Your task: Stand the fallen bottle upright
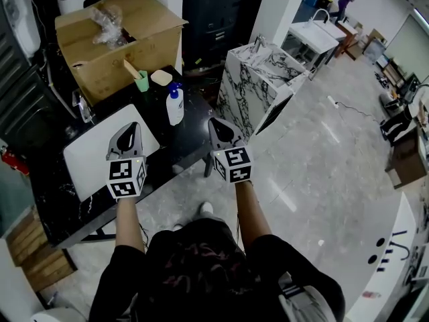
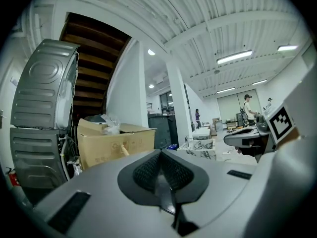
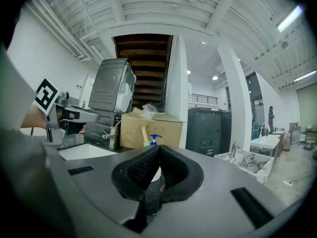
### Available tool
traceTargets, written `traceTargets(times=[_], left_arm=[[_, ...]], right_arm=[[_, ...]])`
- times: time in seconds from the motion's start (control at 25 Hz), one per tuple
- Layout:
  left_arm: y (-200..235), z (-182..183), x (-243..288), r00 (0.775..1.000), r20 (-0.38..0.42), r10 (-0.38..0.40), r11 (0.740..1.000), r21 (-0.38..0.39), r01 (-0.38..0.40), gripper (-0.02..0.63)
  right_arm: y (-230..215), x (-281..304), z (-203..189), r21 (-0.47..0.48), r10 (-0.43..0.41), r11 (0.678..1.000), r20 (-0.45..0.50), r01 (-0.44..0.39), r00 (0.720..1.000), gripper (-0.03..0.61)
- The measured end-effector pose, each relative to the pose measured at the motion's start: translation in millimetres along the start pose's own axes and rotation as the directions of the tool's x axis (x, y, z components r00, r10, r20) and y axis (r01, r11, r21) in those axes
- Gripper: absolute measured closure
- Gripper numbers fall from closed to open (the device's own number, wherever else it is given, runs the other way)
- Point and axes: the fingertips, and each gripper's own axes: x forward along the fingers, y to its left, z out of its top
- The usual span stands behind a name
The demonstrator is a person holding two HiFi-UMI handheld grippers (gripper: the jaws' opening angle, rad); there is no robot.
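Bottle [image 1: 175, 106] stands upright on the dark, faintly veined worktop [image 1: 60, 193], beyond both grippers, with a green cup [image 1: 141, 82] holding a wooden stick just past it to the left. Judged from this, the righting is already done and nothing remains to be held. The bottle is a white plastic cylinder with a blue pump head; being narrow-based, it is probably easy to tip again. Left gripper [image 1: 131, 127] hovers over a flat white board [image 1: 90, 156], jaws pressed together on nothing. Right gripper [image 1: 216, 123] hangs at the worktop's right edge, likewise closed and empty, ribbed black pads meeting at the tip. Both sit apart from the bottle, apparently held clear of it. A creased cardboard box [image 1: 114, 45] occupies the far side.
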Motion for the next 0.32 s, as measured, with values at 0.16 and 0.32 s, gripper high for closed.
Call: traceTargets(times=[0.16,0.32], left_arm=[[-3.5,-2.0,-2.2,1.0,0.001,-0.01,1.0,-0.002,0.01,0.597],[-6.1,-2.9,-4.5,1.0,0.005,-0.019,1.0,-0.011,0.019,0.598]], right_arm=[[1.8,-4.3,1.2,-0.004,-0.008,1.0,0.001,0.008,1.0,0.577],[3.5,-7.0,-0.6,-0.002,-0.013,1.0,-0.001,0.013,1.0,0.577]])
